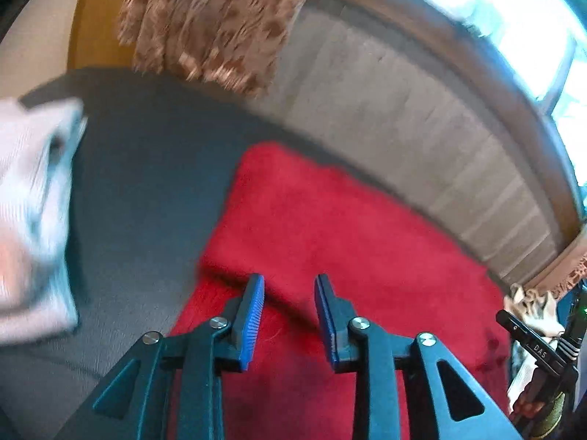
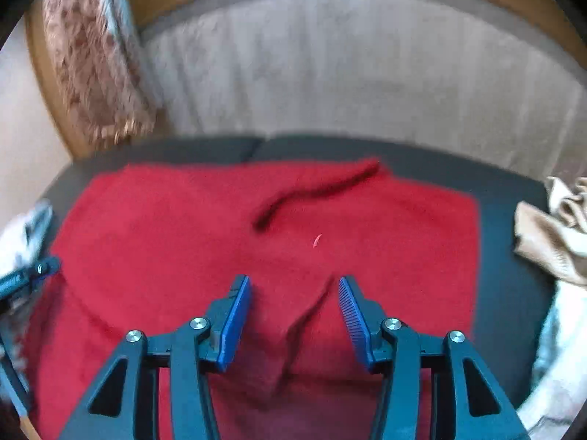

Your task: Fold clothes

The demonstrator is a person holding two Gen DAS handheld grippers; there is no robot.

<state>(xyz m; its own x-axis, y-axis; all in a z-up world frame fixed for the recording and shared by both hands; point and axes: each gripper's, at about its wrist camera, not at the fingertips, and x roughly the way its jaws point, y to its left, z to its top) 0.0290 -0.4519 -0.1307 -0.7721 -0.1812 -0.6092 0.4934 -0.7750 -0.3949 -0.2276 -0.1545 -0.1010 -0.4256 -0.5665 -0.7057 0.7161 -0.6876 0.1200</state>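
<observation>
Nearest the lens in the left wrist view, the left gripper (image 1: 290, 286) hangs over the near part of a red garment (image 1: 330, 227), its blue-padded fingers (image 1: 253, 315) spread apart with nothing between them, only the red cloth beneath. In the right wrist view the right gripper (image 2: 293, 286) is likewise spread wide, its fingers (image 2: 234, 319) clear of the fabric, and a raised ridge of red cloth (image 2: 304, 315) stands in the gap between them, untouched by either pad.

The red garment (image 2: 183, 227) lies spread flat on a dark grey sofa seat (image 2: 513, 293), covering most of it, with a curved fold (image 2: 315, 190) near its far edge. Behind the seat rises a pale ribbed backrest (image 2: 348, 66) with a wooden frame (image 1: 458, 58) above. A brown patterned cushion (image 1: 209, 22) leans in the far corner.

A blurred white cloth (image 1: 33, 201) lies on the seat to the left of the red garment, and a crumpled beige garment (image 2: 550, 234) sits at the right. Part of the right gripper (image 1: 539, 352) shows at the right edge of the left wrist view.
</observation>
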